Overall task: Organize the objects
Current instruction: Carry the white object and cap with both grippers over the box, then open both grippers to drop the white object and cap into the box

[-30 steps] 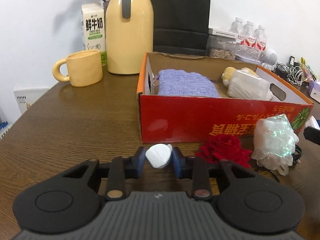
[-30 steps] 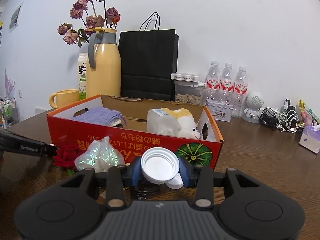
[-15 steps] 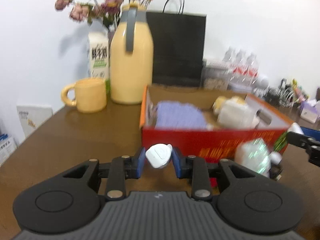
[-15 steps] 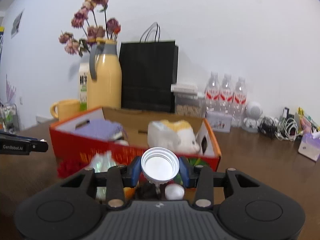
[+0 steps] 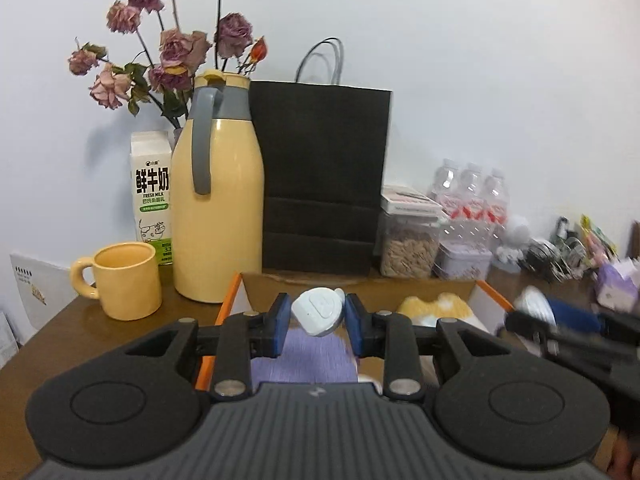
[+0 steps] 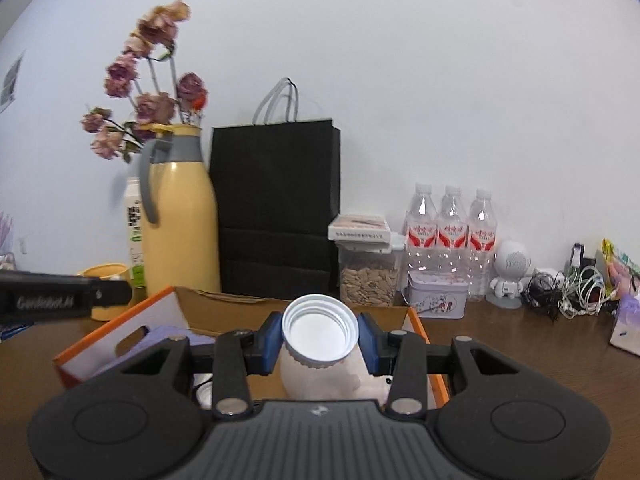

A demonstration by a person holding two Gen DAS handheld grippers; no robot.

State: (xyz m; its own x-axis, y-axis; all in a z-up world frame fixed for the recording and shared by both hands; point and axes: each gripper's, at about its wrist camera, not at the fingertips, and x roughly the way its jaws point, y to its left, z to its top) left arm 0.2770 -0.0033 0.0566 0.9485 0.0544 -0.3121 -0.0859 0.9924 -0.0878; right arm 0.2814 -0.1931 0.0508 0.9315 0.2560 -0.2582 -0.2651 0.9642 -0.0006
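The left hand-held gripper (image 5: pixel 316 316) holds a small white plastic piece (image 5: pixel 318 311), rounded and pebble-like, with a faint raised mark on its face and a small nub at its upper right. It sits pinched between the two blue pads (image 5: pixel 280 324), touching both, with the jaws narrowed onto it. It hangs above the open cardboard box (image 5: pixel 230 308) with the orange rim, over a purple cloth (image 5: pixel 312 356) that lies inside. A yellow and white plush toy (image 5: pixel 436 307) lies further right in the same box.

The right hand-held gripper (image 6: pixel 319 338) clamps a white screw cap (image 6: pixel 319 330), a round lid with inner threads and a ribbed outer edge, its open side turned toward the camera. The blue pads press its left and right edges. Directly beneath the cap a pale rounded item (image 6: pixel 324 380) lies in the box; what it is cannot be told. The cap is also above the box, near its right wall (image 6: pixel 420 326).

Behind the box on the brown surface (image 6: pixel 520 344) stand a yellow jug (image 5: pixel 218 216) with a grey handle, a yellow mug (image 5: pixel 128 280), a milk carton (image 5: pixel 152 196), dried roses (image 5: pixel 172 52), a black paper bag (image 5: pixel 320 176) and three water bottles (image 6: pixel 452 232).
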